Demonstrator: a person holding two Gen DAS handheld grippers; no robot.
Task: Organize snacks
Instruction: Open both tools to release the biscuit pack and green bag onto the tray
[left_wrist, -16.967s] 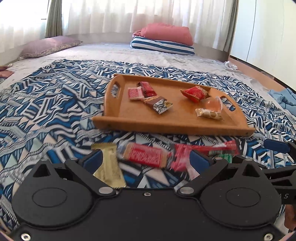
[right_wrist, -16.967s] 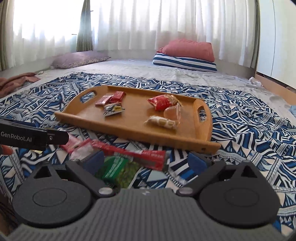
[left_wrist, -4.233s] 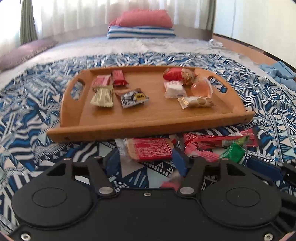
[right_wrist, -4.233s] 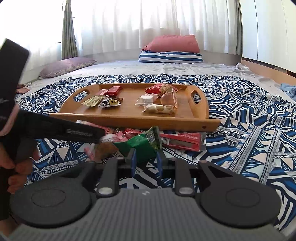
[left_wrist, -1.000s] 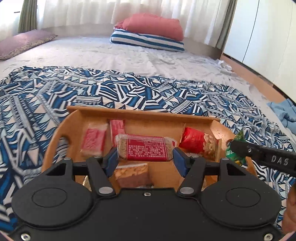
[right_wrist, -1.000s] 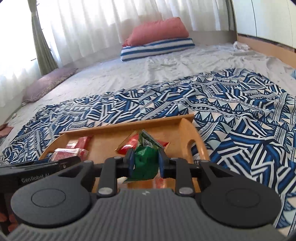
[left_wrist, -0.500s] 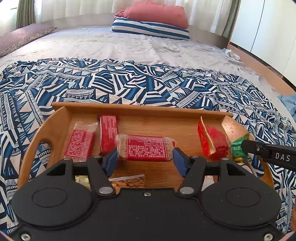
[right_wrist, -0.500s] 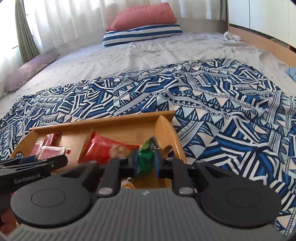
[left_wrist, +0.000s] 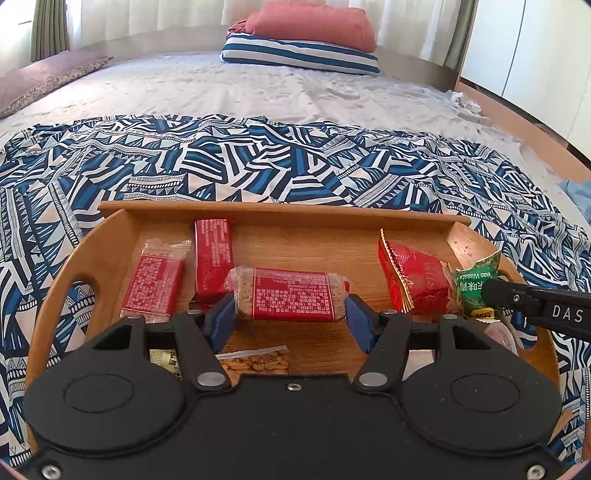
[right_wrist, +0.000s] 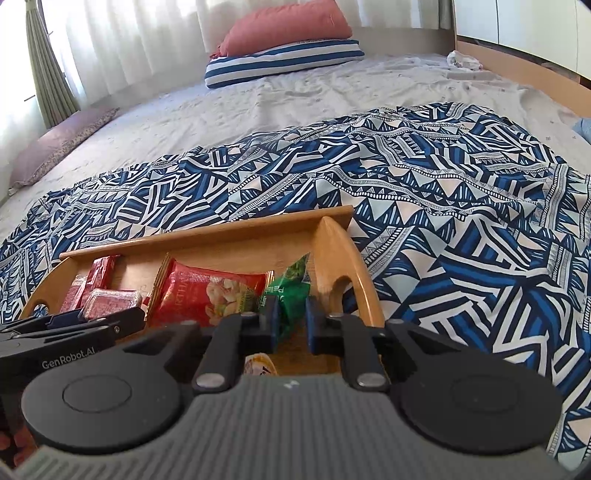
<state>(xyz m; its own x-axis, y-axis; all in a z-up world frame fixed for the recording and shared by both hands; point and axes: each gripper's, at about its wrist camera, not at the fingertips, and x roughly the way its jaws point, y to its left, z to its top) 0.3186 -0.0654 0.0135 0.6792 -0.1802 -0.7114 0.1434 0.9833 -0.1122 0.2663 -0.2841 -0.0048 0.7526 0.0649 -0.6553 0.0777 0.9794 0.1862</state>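
Left wrist: bar (left_wrist: 290, 293) between tool (left_wrist: 291, 325) pads

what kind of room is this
Most likely a bedroom: a wide bed or mattress with stacked pillows by curtains, a patterned blue blanket spread on it, and a wooden tray of snacks on top.
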